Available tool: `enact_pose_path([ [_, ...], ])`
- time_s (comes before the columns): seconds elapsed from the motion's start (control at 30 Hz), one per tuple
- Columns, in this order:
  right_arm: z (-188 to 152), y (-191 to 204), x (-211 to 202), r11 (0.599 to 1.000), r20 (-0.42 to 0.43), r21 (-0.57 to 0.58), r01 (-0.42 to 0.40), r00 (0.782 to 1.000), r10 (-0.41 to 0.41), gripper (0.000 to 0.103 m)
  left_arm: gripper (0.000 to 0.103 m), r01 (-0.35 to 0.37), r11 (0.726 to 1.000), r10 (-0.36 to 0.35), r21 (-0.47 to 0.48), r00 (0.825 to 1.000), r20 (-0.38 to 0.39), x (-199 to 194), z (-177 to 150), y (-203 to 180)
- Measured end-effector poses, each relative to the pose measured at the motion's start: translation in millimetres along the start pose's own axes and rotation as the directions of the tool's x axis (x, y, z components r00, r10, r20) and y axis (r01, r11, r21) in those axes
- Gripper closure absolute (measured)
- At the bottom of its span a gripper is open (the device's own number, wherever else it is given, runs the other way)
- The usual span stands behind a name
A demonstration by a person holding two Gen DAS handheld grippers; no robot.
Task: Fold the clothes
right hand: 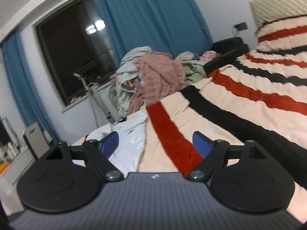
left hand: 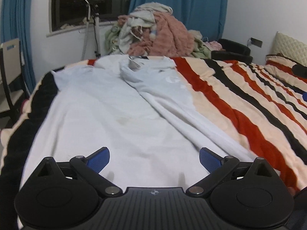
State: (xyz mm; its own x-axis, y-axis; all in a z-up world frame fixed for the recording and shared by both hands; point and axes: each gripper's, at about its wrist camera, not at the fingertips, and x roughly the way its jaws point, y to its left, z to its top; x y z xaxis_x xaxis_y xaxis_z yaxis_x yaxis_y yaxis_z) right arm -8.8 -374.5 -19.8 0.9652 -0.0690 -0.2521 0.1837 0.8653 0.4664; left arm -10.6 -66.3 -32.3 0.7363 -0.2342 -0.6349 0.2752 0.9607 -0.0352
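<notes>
A pale blue-white T-shirt [left hand: 107, 111] lies spread on the striped bedspread [left hand: 249, 99], collar at the far end, with its right side folded over along a long crease. My left gripper [left hand: 154, 160] is open and empty, low over the shirt's near hem. In the right wrist view the shirt [right hand: 132, 143] lies to the left on the bedspread [right hand: 239, 103]. My right gripper [right hand: 155, 144] is open and empty, above the bedspread just right of the shirt's edge.
A heap of pink, green and cream laundry [left hand: 153, 36] stands beyond the far bed edge. A white stand [left hand: 92, 28] is by the dark window. A black cushion [left hand: 234, 49] and a headboard [left hand: 287, 46] are at the right. A chair [left hand: 9, 72] is left.
</notes>
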Motion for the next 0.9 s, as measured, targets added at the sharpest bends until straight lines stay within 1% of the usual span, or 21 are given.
enact_pose_path([
  [0.07, 3, -11, -4, 0.999, 0.032, 0.041, 0.015, 0.999, -0.017, 0.018, 0.008, 0.021, 1.000, -0.022, -0.017, 0.999, -0.029, 2, 3, -14],
  [0.13, 6, -20, -11, 0.996, 0.081, 0.072, 0.043, 0.995, -0.049, 0.018, 0.011, 0.066, 0.997, -0.068, -0.038, 0.996, -0.063, 5, 6, -30],
  [0.2, 10, -31, -18, 0.992, 0.137, 0.103, 0.074, 0.987, -0.088, 0.018, 0.014, 0.109, 0.992, -0.114, -0.058, 0.989, -0.090, 8, 10, -47],
  [0.27, 12, -45, -26, 0.984, 0.184, 0.157, 0.082, 0.977, -0.110, 0.018, 0.020, 0.158, 0.985, -0.165, -0.069, 0.980, -0.109, 10, 13, -65],
  [0.33, 13, -56, -30, 0.975, 0.210, 0.201, 0.099, 0.968, -0.141, 0.017, 0.021, 0.200, 0.978, -0.206, -0.064, 0.972, -0.112, 11, 17, -85],
  [0.5, 15, -80, -39, 0.944, 0.258, 0.300, 0.137, 0.941, -0.219, 0.016, 0.032, 0.289, 0.957, -0.287, -0.016, 0.943, -0.166, 21, 16, -137],
  [0.57, 13, -83, -42, 0.939, 0.266, 0.314, 0.144, 0.935, -0.232, 0.016, 0.039, 0.307, 0.952, -0.302, -0.006, 0.932, -0.199, 31, 12, -153],
  [0.7, 12, -85, -39, 0.937, 0.254, 0.320, 0.140, 0.940, -0.227, 0.016, 0.043, 0.328, 0.945, -0.311, 0.020, 0.913, -0.264, 51, -1, -175],
  [0.73, 12, -85, -39, 0.937, 0.251, 0.320, 0.139, 0.941, -0.225, 0.016, 0.046, 0.327, 0.945, -0.310, 0.014, 0.906, -0.288, 56, -5, -177],
  [0.77, 12, -84, -38, 0.938, 0.249, 0.319, 0.138, 0.943, -0.223, 0.016, 0.049, 0.327, 0.945, -0.311, -0.001, 0.898, -0.312, 61, -9, -176],
  [0.8, 12, -84, -38, 0.938, 0.246, 0.319, 0.137, 0.944, -0.222, 0.016, 0.049, 0.322, 0.946, -0.311, -0.022, 0.891, -0.331, 66, -12, -173],
  [0.9, 12, -83, -37, 0.938, 0.238, 0.319, 0.134, 0.947, -0.216, 0.016, 0.050, 0.298, 0.949, -0.315, -0.103, 0.880, -0.355, 72, -18, -158],
])
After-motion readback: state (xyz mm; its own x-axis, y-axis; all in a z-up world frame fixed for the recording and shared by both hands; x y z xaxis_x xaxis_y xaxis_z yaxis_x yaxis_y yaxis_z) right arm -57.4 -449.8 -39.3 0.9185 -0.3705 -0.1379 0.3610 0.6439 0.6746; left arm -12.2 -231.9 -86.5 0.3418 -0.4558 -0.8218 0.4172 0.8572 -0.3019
